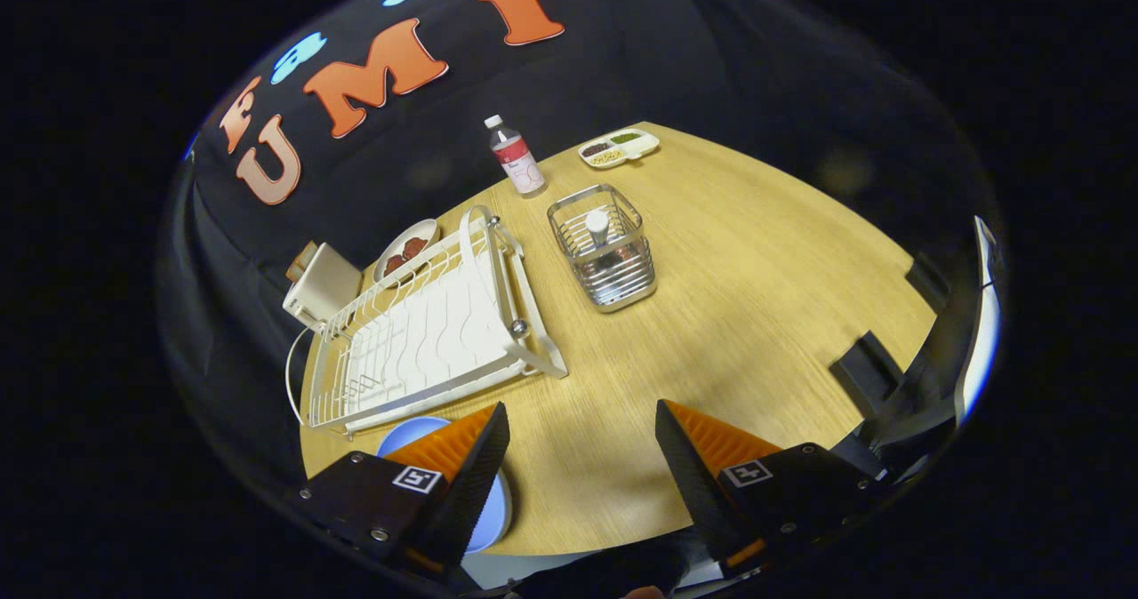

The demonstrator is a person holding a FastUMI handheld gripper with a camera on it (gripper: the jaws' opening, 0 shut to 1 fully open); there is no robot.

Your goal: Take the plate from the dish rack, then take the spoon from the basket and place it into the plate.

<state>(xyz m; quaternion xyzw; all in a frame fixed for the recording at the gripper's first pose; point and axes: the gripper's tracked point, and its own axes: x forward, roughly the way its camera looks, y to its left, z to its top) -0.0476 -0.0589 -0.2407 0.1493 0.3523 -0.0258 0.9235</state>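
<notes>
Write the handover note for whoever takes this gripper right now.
Gripper: open, holding nothing, above the wooden table.
Blue plate: already out of the white dish rack, lying on the table near the rack's close end, partly under one finger.
Spoon: standing in the wire basket, beyond the fingers, right of the rack.
Done: plate taken out.
Left: grasp the spoon, lift it from the basket, set it in the plate.
</notes>
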